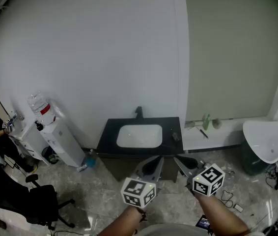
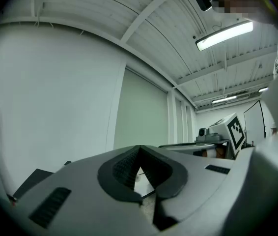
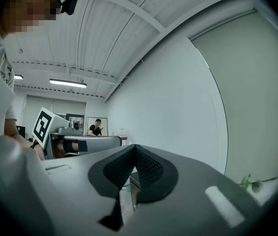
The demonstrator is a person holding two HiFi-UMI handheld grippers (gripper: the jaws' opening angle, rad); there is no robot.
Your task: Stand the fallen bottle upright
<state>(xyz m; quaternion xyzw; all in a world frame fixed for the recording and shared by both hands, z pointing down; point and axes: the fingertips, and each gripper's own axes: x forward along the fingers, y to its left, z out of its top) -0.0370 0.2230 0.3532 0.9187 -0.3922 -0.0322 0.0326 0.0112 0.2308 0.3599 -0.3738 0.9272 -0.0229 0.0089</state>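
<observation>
Left tongs (image 2: 139,149): closed tip to tip, nothing between the pads; I hold them level, aimed at the counter.
Right tongs (image 3: 134,148): closed the same way and empty; just beside the left pair, level too.
Marker cubes (image 1: 139,191): one on each pair, nearest to me, above a strip of marbled floor (image 1: 99,195).
Counter (image 1: 110,132): dark top just past both tips; a white basin (image 1: 139,135) is sunk in its middle with a black tap (image 1: 139,112) at the back edge; a small dark thing (image 1: 176,136) sits to the right of the basin.
Fallen bottle: I cannot pick it out for sure; the small dark thing on the counter, or a blue thing (image 1: 89,160) on the floor left of the counter, may be it; both are too small to tell.
Ledge (image 1: 227,132): right of the counter, against the wall; a pale green thing (image 1: 206,122) stands upright on it.
Water dispenser (image 1: 60,141): far left by the wall, a big jug (image 1: 41,107) on top.
Progress: I judge nothing is done yet; no bottle is gripped or touched; finding it, opening the tongs, gripping, tipping it up and letting go all remain.
Writing: only black-and-white square patterns on the cubes; the jug's red band shows no print I can read; no brand is visible.
</observation>
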